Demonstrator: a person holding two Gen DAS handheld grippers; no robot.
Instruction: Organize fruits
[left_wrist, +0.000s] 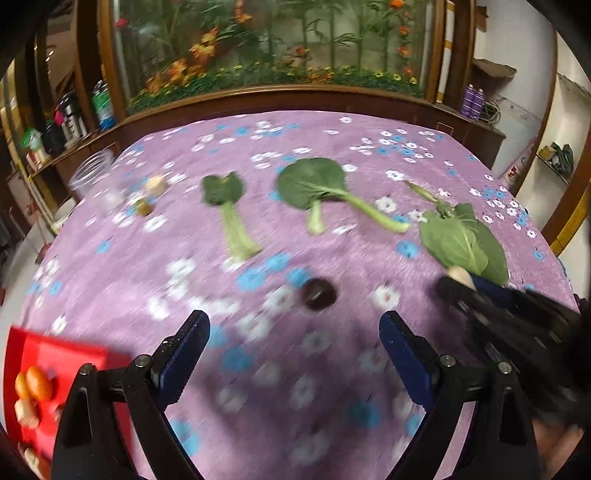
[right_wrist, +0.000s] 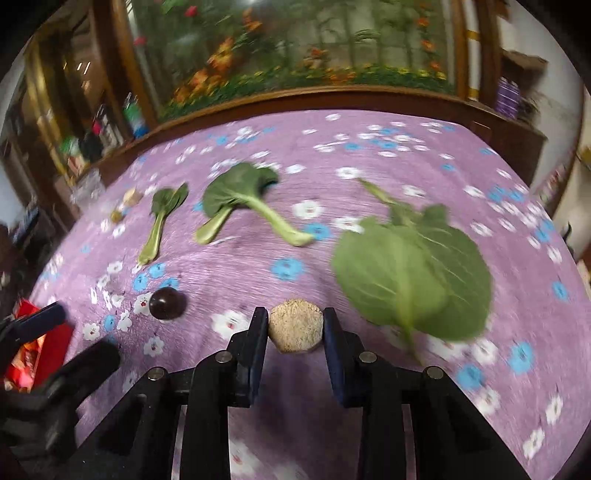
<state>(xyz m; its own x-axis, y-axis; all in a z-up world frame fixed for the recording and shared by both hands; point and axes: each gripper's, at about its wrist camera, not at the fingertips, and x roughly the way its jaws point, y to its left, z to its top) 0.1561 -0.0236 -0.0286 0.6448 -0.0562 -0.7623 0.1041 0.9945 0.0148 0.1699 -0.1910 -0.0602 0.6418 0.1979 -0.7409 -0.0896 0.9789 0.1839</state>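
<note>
While clamped in right gripper (right_wrist: 295, 325), tan fruit (right_wrist: 295, 325)

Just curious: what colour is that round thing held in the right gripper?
Pale tan, speckled. The round fruit shows best in the right wrist view.

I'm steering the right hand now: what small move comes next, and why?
Probably carry the tan round fruit left toward the red tray. The right claw is shut on it, fruit already lies in the tray, and the left claw is open and empty.
</note>
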